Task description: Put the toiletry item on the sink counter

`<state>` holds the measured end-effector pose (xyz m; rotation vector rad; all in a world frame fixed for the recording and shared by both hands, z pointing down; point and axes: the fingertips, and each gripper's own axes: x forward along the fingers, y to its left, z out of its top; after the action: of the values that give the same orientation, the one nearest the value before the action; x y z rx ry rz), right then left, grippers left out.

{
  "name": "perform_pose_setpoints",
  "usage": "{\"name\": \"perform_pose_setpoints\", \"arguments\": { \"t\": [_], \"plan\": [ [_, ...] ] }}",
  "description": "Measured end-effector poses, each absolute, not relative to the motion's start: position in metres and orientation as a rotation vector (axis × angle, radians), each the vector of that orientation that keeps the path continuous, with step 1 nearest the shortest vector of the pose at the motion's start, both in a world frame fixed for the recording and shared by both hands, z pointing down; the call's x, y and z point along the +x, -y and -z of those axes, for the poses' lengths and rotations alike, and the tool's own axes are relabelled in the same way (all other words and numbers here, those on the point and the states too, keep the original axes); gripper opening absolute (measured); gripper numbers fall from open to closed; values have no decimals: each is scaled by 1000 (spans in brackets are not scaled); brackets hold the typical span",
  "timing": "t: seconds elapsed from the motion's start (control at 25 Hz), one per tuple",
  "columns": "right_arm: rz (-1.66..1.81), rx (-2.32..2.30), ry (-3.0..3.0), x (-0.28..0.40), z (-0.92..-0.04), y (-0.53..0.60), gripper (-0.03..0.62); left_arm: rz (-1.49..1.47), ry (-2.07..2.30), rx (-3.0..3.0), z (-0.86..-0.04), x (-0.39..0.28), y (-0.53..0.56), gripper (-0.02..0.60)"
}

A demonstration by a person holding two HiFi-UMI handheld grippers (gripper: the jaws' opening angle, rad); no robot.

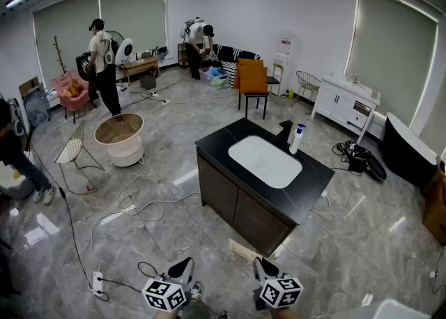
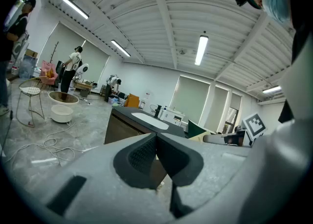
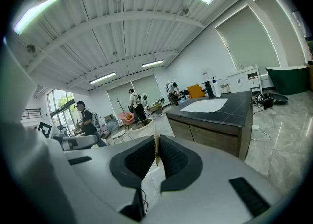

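The black sink counter (image 1: 310, 185) with a white basin (image 1: 265, 160) stands in the middle of the room, ahead of me. On it, beside a black faucet (image 1: 285, 131), is a white pump bottle (image 1: 297, 138). My right gripper (image 1: 262, 267) is low at the front, shut on a thin flat cream packet (image 1: 242, 250). That packet (image 3: 155, 150) shows edge-on between the pads in the right gripper view. My left gripper (image 1: 182, 269) is beside it, shut with nothing between its pads (image 2: 142, 155). The counter (image 3: 230, 109) lies to the right of the right gripper.
Cables (image 1: 132, 209) trail over the grey floor left of the counter. A round tub (image 1: 119, 136) and a wire chair (image 1: 77, 152) stand further left. An orange chair (image 1: 253, 82), a white cabinet (image 1: 343, 102) and a dark bathtub (image 1: 408, 152) are behind. People stand at the back.
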<state>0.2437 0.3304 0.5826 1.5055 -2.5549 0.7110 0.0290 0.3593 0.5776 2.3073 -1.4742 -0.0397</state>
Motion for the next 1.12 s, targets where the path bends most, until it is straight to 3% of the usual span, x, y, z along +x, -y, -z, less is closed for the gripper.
{"name": "perform_pose_setpoints", "arguments": {
  "t": [0.56, 1.12],
  "plan": [
    [-699, 1482, 2612, 220, -574, -311, 28, 39, 1458, 2309, -583, 18, -340, 0],
    [-824, 1651, 2641, 140, -549, -189, 21, 46, 1304, 2395, -570, -48, -204, 0]
  ]
}}
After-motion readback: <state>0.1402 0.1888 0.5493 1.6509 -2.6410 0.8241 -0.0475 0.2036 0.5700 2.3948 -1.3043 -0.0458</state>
